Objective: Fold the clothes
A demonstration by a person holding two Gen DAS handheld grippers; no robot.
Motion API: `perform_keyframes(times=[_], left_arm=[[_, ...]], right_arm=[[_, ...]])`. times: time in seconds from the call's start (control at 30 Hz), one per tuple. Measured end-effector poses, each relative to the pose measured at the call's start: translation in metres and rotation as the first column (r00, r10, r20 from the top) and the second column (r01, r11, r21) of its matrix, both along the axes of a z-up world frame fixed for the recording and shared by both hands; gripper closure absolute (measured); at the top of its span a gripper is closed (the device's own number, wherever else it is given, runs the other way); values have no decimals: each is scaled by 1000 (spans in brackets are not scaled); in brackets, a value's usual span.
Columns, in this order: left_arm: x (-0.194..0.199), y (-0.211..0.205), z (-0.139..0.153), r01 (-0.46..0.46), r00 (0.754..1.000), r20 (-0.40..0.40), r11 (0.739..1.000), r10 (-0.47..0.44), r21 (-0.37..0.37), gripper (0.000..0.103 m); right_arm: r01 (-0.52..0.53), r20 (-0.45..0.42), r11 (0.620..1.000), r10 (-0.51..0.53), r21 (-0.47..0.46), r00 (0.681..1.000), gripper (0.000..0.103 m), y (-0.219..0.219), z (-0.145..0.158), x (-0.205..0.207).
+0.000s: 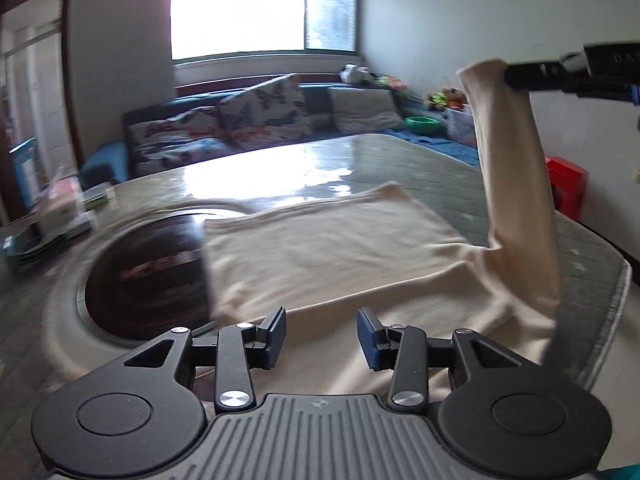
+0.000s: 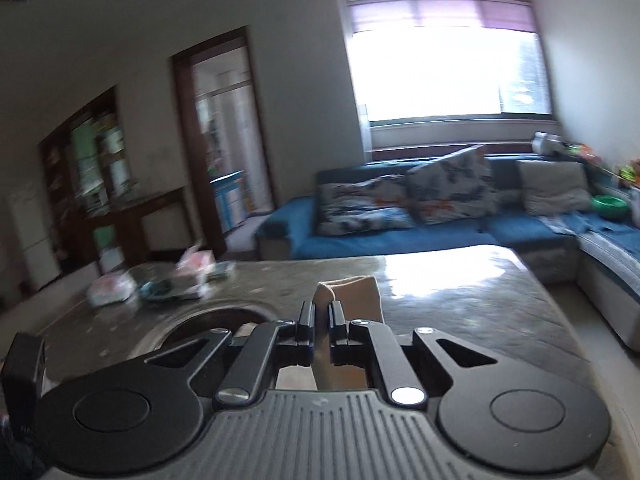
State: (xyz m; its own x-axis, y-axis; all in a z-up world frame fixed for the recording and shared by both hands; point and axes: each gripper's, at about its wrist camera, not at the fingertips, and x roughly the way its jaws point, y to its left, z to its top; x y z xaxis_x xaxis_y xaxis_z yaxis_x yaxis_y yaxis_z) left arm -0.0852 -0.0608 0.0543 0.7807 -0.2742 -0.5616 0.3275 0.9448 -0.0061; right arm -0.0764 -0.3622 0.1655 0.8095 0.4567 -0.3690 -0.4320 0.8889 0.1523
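Observation:
A cream garment (image 1: 332,248) lies flat on the grey marbled table (image 1: 400,160). Its right sleeve (image 1: 516,184) is lifted up off the table. My right gripper (image 1: 516,76) comes in from the upper right, shut on the sleeve's end. In the right wrist view the same gripper (image 2: 321,312) pinches the cream cuff (image 2: 352,292) between its fingers. My left gripper (image 1: 322,334) is open and empty, low over the garment's near edge.
A dark round inset (image 1: 148,268) sits in the table left of the garment. Packets and clutter (image 2: 160,280) lie at the table's far left. A blue sofa with cushions (image 2: 420,208) stands behind. A red stool (image 1: 568,188) is at the right.

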Motion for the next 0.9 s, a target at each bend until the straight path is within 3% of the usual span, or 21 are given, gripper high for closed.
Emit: perform_keyframes(times=[0.2, 0.3, 0.47, 0.6, 0.77, 0.9], left_arm=[[-13, 50, 0, -133, 991, -5, 991, 133, -15, 61], [-18, 59, -1, -161, 987, -12, 987, 161, -15, 61], [-25, 60, 3, -149, 989, 4, 989, 149, -14, 61], [-22, 47, 6, -95, 995, 8, 995, 95, -15, 62], [-10, 20, 3, -8, 1000, 2, 1000, 8, -20, 63], [3, -2, 0, 59, 998, 8, 998, -59, -14, 63]], right_arm=[[-206, -86, 976, 200, -64, 976, 97, 77, -28, 10], [-323, -169, 940, 303, -107, 938, 97, 116, -56, 9], [-442, -257, 885, 397, -146, 881, 93, 137, -76, -4], [-421, -263, 887, 367, -192, 892, 91, 113, -72, -11], [-267, -294, 927, 187, -263, 937, 91, 63, -80, -3], [-159, -301, 944, 68, -288, 951, 91, 33, -89, 8]])
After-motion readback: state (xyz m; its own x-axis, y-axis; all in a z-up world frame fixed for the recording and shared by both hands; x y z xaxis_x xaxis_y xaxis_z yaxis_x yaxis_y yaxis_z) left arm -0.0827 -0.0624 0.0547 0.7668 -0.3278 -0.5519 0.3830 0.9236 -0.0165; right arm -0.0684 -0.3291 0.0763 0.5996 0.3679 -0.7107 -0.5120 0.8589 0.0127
